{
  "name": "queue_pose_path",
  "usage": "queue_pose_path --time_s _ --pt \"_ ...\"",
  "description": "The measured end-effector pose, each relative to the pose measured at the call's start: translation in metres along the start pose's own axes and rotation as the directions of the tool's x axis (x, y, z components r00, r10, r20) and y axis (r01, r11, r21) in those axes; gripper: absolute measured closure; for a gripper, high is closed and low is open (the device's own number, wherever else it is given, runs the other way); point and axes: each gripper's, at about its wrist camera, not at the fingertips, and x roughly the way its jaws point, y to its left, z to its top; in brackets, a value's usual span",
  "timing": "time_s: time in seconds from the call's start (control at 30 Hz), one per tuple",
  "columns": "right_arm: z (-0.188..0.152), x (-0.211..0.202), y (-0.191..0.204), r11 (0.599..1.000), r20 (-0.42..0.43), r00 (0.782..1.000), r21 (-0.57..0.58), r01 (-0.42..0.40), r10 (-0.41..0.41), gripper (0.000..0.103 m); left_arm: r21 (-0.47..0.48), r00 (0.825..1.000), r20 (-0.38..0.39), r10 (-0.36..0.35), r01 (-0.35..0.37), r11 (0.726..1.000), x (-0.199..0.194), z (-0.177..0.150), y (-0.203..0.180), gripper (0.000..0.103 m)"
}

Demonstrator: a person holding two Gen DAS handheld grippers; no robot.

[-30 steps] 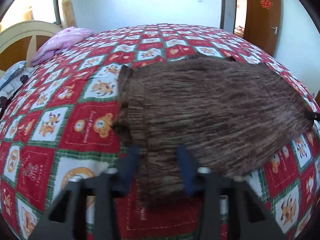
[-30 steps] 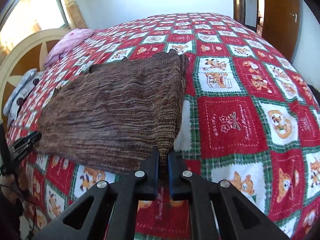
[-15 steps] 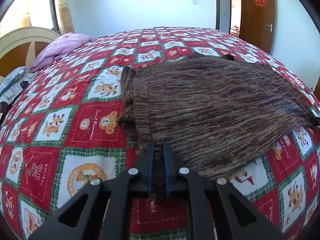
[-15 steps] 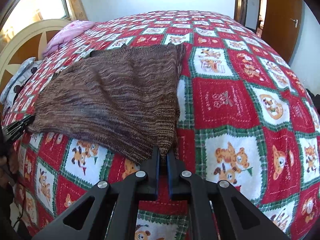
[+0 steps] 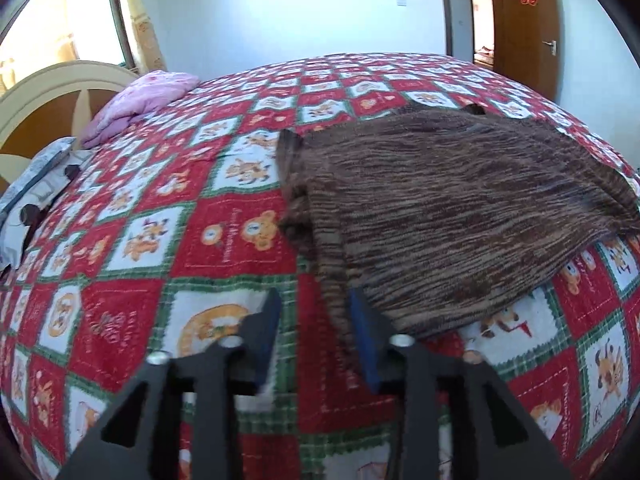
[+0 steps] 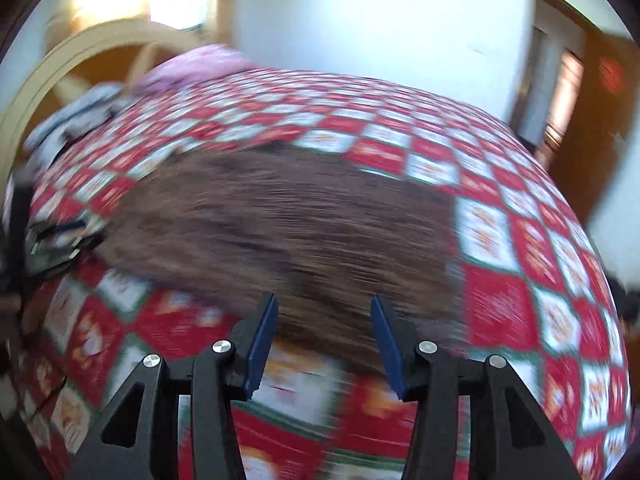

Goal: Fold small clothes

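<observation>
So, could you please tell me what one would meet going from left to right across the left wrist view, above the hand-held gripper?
Grey bedding → pink blanket → brown knitted garment → wooden door.

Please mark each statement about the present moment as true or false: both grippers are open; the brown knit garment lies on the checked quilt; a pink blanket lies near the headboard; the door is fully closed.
1. Both grippers are open. True: the left gripper and the right gripper both show spread jaws.
2. The brown knit garment lies on the checked quilt. True.
3. A pink blanket lies near the headboard. True.
4. The door is fully closed. False: it stands open, showing the next room.
</observation>
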Motion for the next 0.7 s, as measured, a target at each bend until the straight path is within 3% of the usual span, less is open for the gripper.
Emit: queue_pose_path --time_s 0.17,0.37,0.7 --pt "0.007 0.025 0.076 0.984 0.0 0.998 -0.17 -0.06 0.061 0.053 -0.008 0.999 0.001 0.034 -0.034 0.999 -0.005 0.0 0.013 0.034" --pt "0.016 0.05 0.134 0.962 -0.018 0.994 -0.253 -0.107 0.106 0.053 -0.025 0.998 -0.011 0.068 -0.068 0.997 -0.005 0.0 0.035 0.029" --pt "0.015 0.069 0.177 0.939 -0.037 0.992 -0.32 -0.124 0.118 0.053 -0.024 0.993 -0.04 0.11 -0.111 0.994 0.002 -0.001 0.06 0.025"
